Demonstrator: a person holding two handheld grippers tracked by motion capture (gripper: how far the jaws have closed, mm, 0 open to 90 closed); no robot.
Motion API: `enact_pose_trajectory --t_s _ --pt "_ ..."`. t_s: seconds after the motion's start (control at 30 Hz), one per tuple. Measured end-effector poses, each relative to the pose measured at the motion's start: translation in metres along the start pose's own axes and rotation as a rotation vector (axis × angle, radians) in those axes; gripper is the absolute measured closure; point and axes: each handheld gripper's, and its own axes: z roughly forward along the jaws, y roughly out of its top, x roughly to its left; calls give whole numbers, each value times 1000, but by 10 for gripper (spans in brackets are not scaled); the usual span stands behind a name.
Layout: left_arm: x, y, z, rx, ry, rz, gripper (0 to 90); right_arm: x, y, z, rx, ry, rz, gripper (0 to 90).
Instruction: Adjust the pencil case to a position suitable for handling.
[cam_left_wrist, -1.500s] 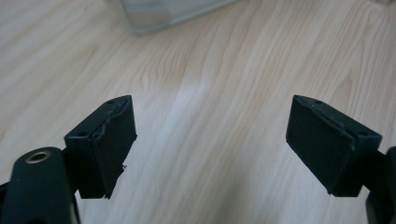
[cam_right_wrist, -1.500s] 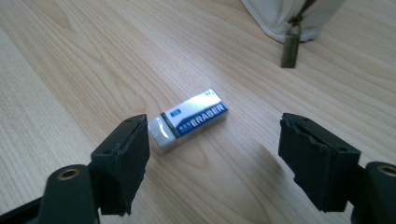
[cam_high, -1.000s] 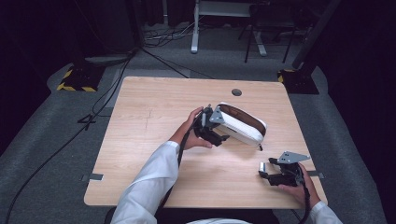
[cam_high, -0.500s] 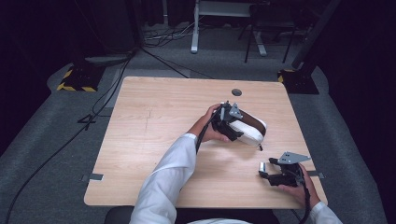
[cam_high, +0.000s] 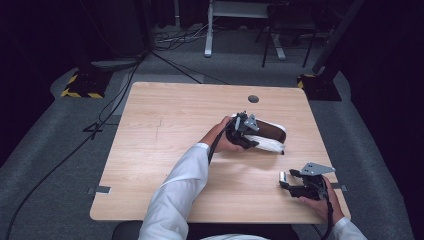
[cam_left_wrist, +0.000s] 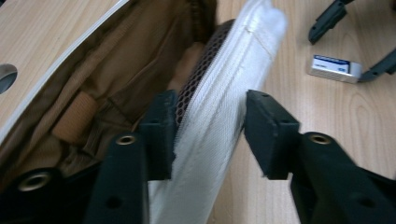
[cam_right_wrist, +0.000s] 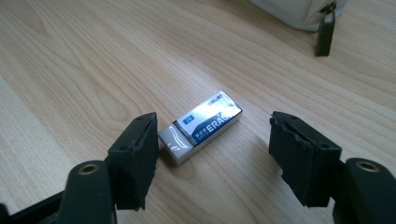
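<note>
We see a white pouch (cam_high: 264, 138) with brown lining lying open right of centre on the wooden counter (cam_high: 165, 130). The left gripper (cam_left_wrist: 208, 126) straddles its near white edge, jaws parted. The right gripper (cam_right_wrist: 212, 156), jaws wide, brackets a white eraser (cam_right_wrist: 201, 126). Grey floor, cables beyond.

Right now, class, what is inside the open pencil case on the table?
The pencil case shows a brown fabric lining, a dark mesh pocket and a tan cylindrical item in a loop. Deeper contents are hidden by folds and the left gripper fingers.
</note>
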Motion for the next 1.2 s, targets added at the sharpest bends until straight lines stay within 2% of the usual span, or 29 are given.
enact_pose_trajectory --t_s 0.07,0.17,0.23,0.3,0.4,0.57,0.77,1.03,1.1,1.2 --pt "-1 0 -1 -3 -24 10 688 -1 -1 0 -1 2 1 342" --pt "-3 1 0 20 -44 20 766 -2 -1 -1 0 1 1 343" --pt "-5 2 0 27 -49 24 818 -2 -1 -1 1 1 0 344" --pt "-5 3 -3 35 -41 28 830 -2 -1 -1 1 3 0 344" --pt "-6 3 -7 37 -38 23 836 -3 -1 -1 0 3 0 346" --pt "-12 0 -20 11 -31 0 834 -3 -1 -2 -1 4 0 373" --pt "-28 -7 -40 -19 -35 7 835 -4 -2 -4 -2 -6 -5 423" --pt "-53 -20 -59 -16 -35 43 841 -8 -4 -7 -4 -18 -6 514" --pt "-57 -22 -62 -17 -26 40 836 -9 -4 -7 -8 -16 -10 526" --pt "-59 -26 -68 -45 -12 22 813 -10 -5 -8 -4 -26 -9 527"
